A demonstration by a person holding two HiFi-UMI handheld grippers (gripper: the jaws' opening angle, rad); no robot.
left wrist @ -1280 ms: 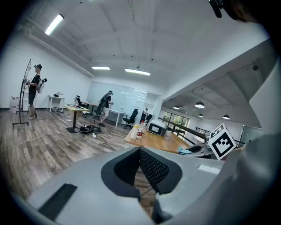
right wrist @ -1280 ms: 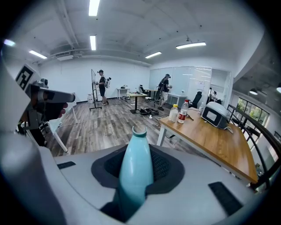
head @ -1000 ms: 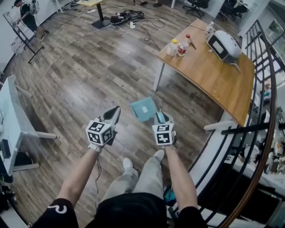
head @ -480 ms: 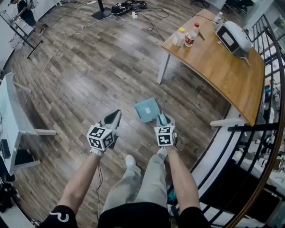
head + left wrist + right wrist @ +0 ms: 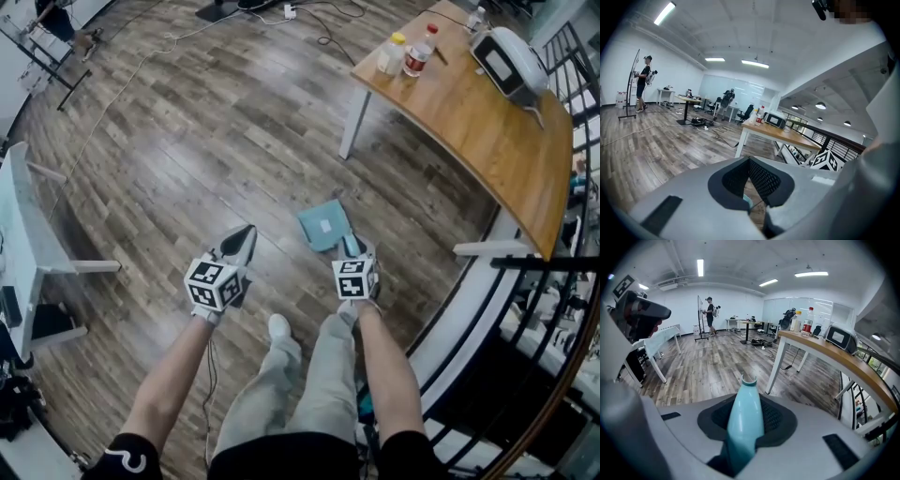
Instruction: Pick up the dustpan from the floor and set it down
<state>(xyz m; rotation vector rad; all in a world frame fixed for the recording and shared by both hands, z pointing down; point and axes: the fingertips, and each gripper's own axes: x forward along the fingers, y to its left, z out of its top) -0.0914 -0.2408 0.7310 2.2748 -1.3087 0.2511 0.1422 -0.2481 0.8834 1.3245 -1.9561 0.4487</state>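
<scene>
The right gripper [image 5: 351,247] is clamped on the handle of the teal dustpan [image 5: 324,225], whose pan seemingly hangs just above the wooden floor [image 5: 187,150], while the left gripper [image 5: 241,240] is closed and empty.

1 wood table [image 5: 469,131]. On the table: 2 bottles, 1 w/ yellow cap [image 5: 392,53] & 1 w/ red cap [image 5: 424,49], plus 1 white box [image 5: 511,61]. On the floor near the table: 1 blue-green dustpan [image 5: 323,225]. 2 grippers by it: left gripper [image 5: 246,232], right gripper [image 5: 352,248]. Far past the table: 2 ppl, person one [image 5: 644,79], person two [image 5: 726,99].
</scene>
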